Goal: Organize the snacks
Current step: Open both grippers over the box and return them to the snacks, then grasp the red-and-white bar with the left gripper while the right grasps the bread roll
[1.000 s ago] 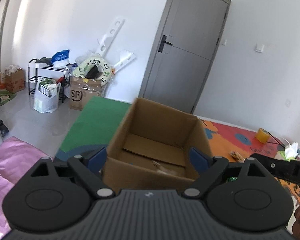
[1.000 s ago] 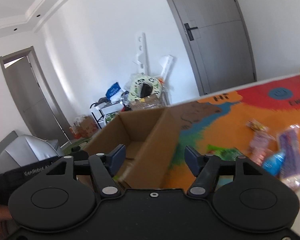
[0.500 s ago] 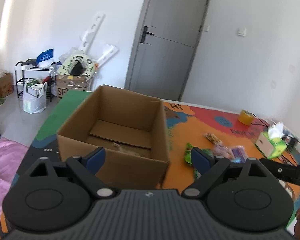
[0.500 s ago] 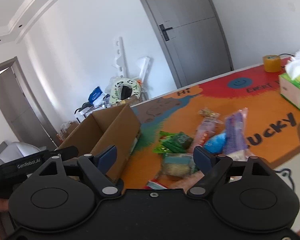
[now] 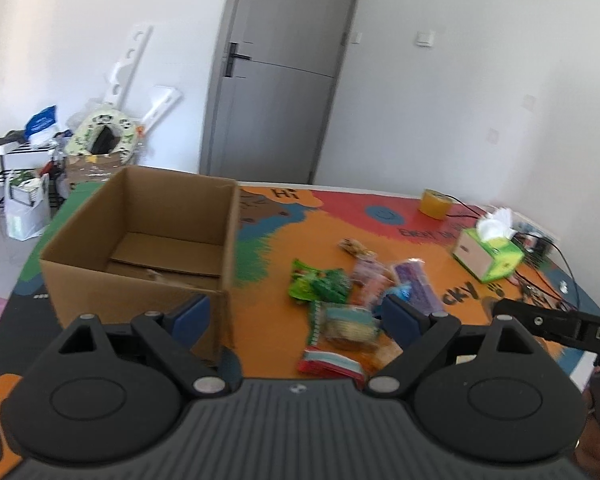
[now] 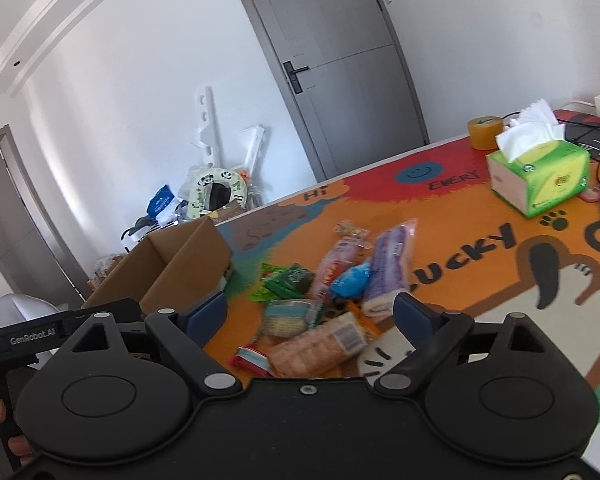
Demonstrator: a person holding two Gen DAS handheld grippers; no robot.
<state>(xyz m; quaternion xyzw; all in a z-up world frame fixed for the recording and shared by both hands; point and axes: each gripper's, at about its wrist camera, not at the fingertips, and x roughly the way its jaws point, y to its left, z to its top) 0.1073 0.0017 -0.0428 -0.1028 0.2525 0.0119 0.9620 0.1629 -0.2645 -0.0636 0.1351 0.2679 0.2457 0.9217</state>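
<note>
White room with grey door (image 5: pixel 278 92); colourful cartoon mat (image 6: pixel 480 240) over the table. Open brown cardboard box (image 5: pixel 148 240) at left, upright. Loose pile of snack packets (image 6: pixel 324 292) on the mat, just beside the box. Left gripper (image 5: pixel 296 316) wide open, holding nothing. Right gripper (image 6: pixel 310 312) opening above the pile, pads pressing on no packet.

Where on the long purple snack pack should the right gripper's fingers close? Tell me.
Grip the purple snack pack across its narrow middle, coming from above on the near side. It lies flat and long, its right edge free; a blue packet crowds its left.
</note>
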